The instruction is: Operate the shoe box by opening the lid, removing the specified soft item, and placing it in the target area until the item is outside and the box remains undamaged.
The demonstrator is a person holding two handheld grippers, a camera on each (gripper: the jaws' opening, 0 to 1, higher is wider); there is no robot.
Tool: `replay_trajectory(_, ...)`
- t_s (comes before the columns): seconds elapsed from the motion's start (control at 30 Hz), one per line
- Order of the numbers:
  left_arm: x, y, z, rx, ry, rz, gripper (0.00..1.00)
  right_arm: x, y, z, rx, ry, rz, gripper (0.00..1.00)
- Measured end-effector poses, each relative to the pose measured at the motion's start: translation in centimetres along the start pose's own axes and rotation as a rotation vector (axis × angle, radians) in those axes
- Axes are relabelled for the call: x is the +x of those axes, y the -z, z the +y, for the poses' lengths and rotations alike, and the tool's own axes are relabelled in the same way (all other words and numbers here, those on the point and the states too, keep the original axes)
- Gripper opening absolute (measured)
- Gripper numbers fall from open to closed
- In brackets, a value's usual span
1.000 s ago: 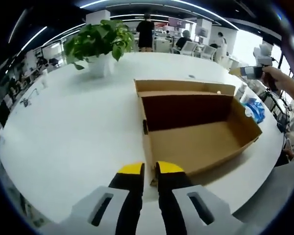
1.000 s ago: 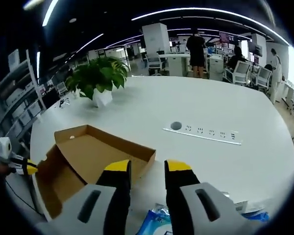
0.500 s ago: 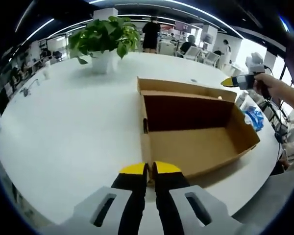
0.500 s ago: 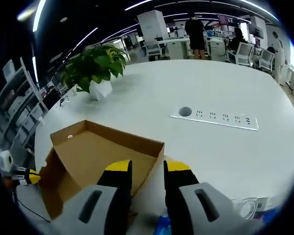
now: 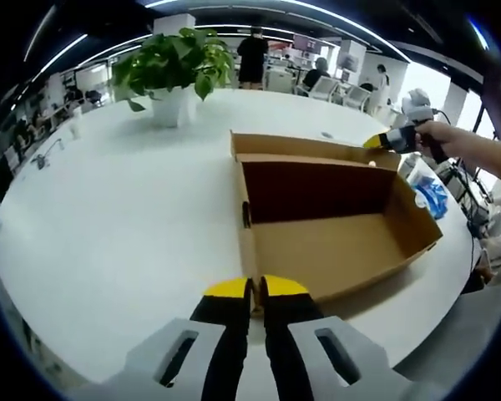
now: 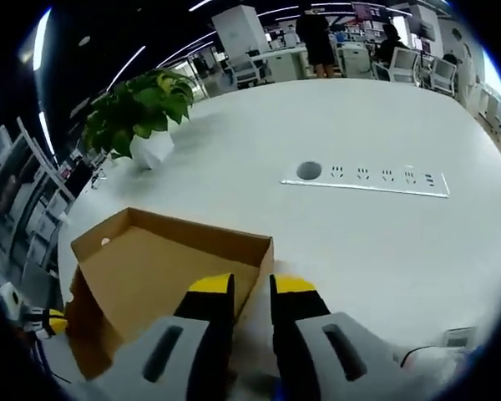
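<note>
I see one shoe box (image 5: 334, 225) on the white tabletop (image 5: 108, 217), brown cardboard, open, its lid folded back on the far side, and nothing lying on the bare cardboard floor that I can make out. My left claw (image 5: 255, 288) sits at the box's near wall; its two yellow-tipped jaws are drawn narrow, almost together, with the wall's edge running into the slit, but I cannot tell whether they actually pinch it. In the left gripper view my right claw (image 5: 376, 142) comes in from the right, held by a hand (image 5: 438, 134), its yellow tip at the far corner of the box.

In the right gripper view, the right claw (image 6: 250, 286) has its two jaws narrow, set at the corner edge of the shoe box (image 6: 150, 267); whether cardboard lies between them I cannot tell. One potted plant (image 6: 138, 109) stands well beyond the box on the tabletop (image 6: 359, 225). One power strip (image 6: 371, 177) is set flush in the top, with one round cover (image 6: 309, 170) just beside its end. One crumpled blue item (image 5: 434, 188) lies near the box's right end.
</note>
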State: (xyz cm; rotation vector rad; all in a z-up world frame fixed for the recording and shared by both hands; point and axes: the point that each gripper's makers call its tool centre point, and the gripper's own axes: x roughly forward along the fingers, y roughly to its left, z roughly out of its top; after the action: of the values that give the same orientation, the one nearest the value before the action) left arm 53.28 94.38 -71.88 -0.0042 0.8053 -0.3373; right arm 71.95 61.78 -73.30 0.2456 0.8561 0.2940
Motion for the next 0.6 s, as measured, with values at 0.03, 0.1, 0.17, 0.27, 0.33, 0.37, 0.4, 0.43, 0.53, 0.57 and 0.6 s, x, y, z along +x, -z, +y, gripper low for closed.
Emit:
replay_trajectory(0.03, 0.0, 0.0, 0.0, -0.001, 0.000, 0.000, 0.02, 0.1, 0.4, 0.1, 0.053, -0.008, 0.016, 0.08)
replay_trajectory(0.1, 0.0, 0.0, 0.0, -0.002, -0.001, 0.002, 0.02, 0.2, 0.4, 0.3, 0.083, -0.017, 0.020, 0.06)
replay_trajectory(0.17, 0.0, 0.0, 0.0, 0.000, -0.001, 0.001, 0.02, 0.1, 0.5, 0.2, 0.042, -0.009, 0.024, 0.04)
replay_trajectory(0.27, 0.0, 0.0, 0.0, -0.029, 0.009, -0.010, 0.02, -0.4, 0.2, 0.4, 0.068, -0.012, 0.015, 0.01)
replay_trajectory(0.33, 0.0, 0.0, 0.0, -0.029, 0.011, -0.010, 0.02, -0.7, -0.1, 0.5, 0.084, -0.017, 0.007, 0.00)
replay_trajectory(0.37, 0.0, 0.0, 0.0, -0.027, 0.012, -0.009, 0.02, -0.9, -0.2, 0.5, 0.095, -0.020, 0.004, 0.00)
replay_trajectory(0.4, 0.0, 0.0, 0.0, -0.026, 0.012, -0.009, 0.02, -1.0, -0.3, 0.6, 0.096, -0.023, 0.002, 0.00)
replay_trajectory(0.43, 0.0, 0.0, 0.0, -0.024, 0.013, -0.007, 0.02, -1.1, -0.4, 0.6, 0.097, -0.026, -0.001, 0.00)
replay_trajectory(0.53, 0.0, 0.0, 0.0, -0.019, 0.013, -0.003, 0.02, -1.4, -0.6, 0.8, 0.095, -0.031, -0.007, 0.00)
replay_trajectory(0.57, 0.0, 0.0, 0.0, -0.015, 0.013, -0.002, 0.02, -1.5, -0.7, 0.9, 0.093, -0.031, -0.011, 0.00)
replay_trajectory(0.6, 0.0, 0.0, 0.0, -0.011, 0.012, 0.000, 0.02, -1.6, -0.8, 1.0, 0.089, -0.032, -0.014, 0.00)
